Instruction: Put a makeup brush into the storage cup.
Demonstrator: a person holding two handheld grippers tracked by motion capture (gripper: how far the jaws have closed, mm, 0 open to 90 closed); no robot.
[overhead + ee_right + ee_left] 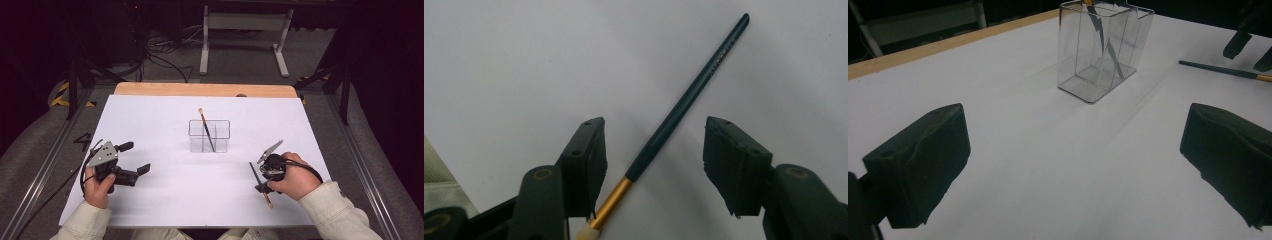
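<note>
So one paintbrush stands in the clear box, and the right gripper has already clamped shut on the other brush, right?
Not quite. The right gripper is open: the right gripper view shows its jaws apart on either side of the brush on the table, not clamped. One paintbrush does stand in the clear box.

Person wears cream, coarse-weave jacket sleeves with stitched cuffs on both forearms.

Left black hand-held two-jaw gripper (134, 157): grey three-cornered plate on top with small dark screw holes; black cable loops from its rear. Its jaws carry thick, blocky matte-black pads (923, 160) with wavy inner faces.

Right black hand-held two-jaw gripper (258, 176): the same grey plate, and a black cable curving over the hand. Its pads (586, 162) are screwed on; two recessed screws show on each edge. Brass-coloured pivot rings sit on the arms behind.
</note>
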